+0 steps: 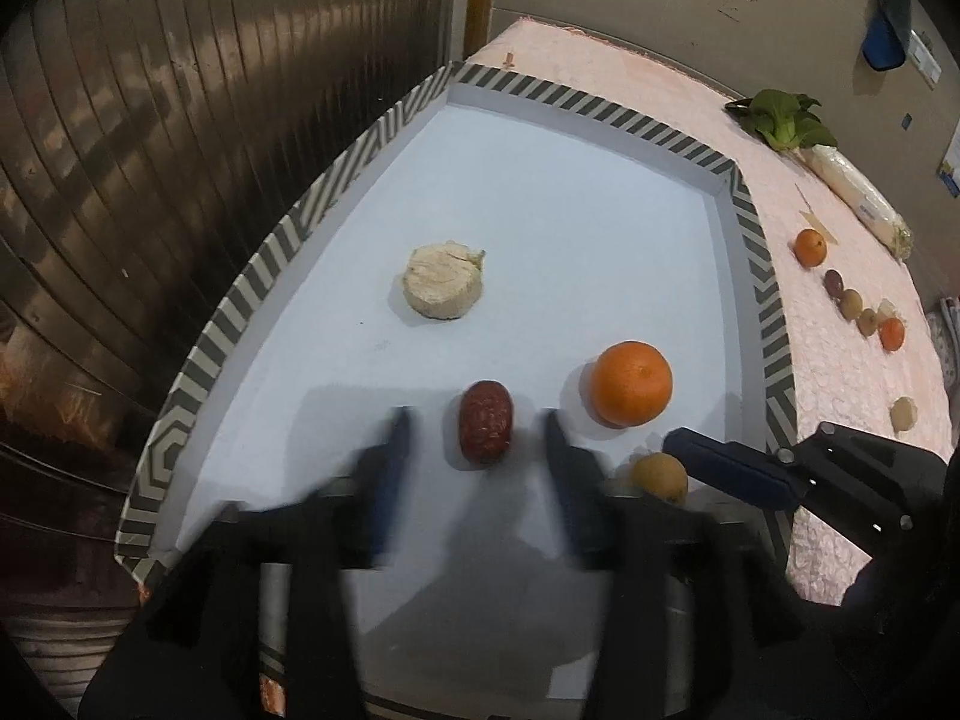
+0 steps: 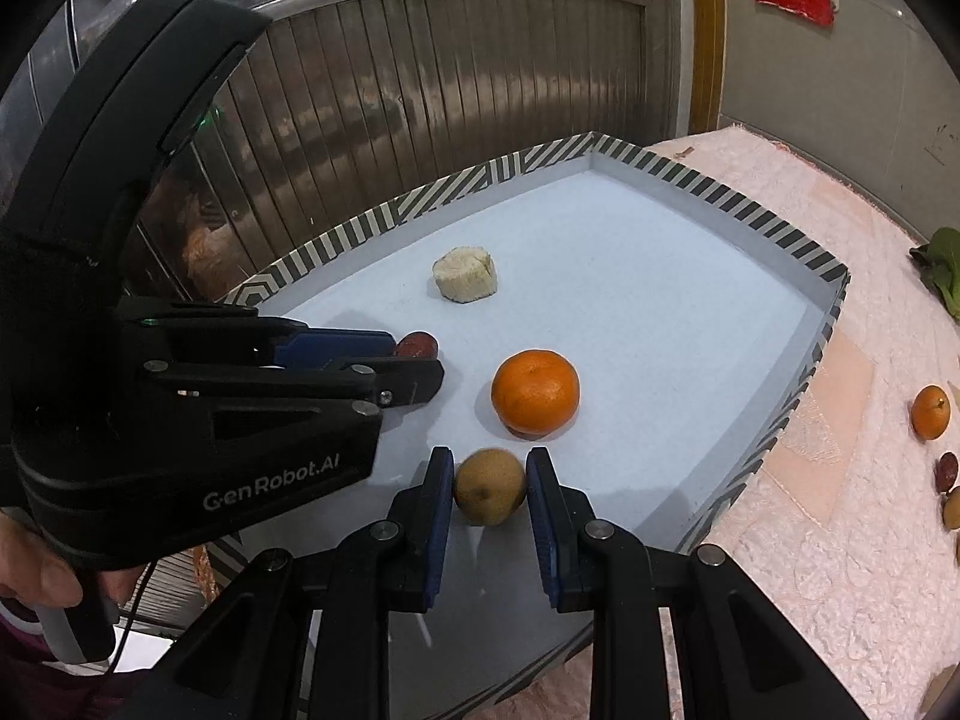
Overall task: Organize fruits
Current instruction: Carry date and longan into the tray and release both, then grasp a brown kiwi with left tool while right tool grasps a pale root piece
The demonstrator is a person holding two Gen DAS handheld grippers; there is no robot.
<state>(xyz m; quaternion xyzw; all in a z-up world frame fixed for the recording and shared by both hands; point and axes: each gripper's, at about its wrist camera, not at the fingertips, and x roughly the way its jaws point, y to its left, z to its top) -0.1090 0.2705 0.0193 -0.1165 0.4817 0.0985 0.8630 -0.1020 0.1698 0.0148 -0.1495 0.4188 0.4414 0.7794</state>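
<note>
A shallow tray (image 1: pixel 756 252) with a striped rim holds a pale banana piece (image 1: pixel 443 281), an orange (image 1: pixel 631 383), a red date (image 1: pixel 486 430) and a small brownish-yellow fruit (image 1: pixel 659 476). My left gripper (image 1: pixel 477 435) is open, its fingers on either side of the red date lying on the tray floor. My right gripper (image 2: pixel 489 483) is shut on the small brownish-yellow fruit (image 2: pixel 490 486), low over the tray floor, just in front of the orange (image 2: pixel 535 393). The date (image 2: pixel 418 345) is mostly hidden behind the left gripper in the right wrist view.
On the pink cloth (image 1: pixel 840 360) right of the tray lie two small oranges (image 1: pixel 810 247), several small dark and tan fruits (image 1: pixel 851 303), a pale piece (image 1: pixel 903 412), a leafy green (image 1: pixel 780 120) and a wrapped white vegetable (image 1: pixel 858 198). A metal shutter (image 1: pixel 180 150) stands behind.
</note>
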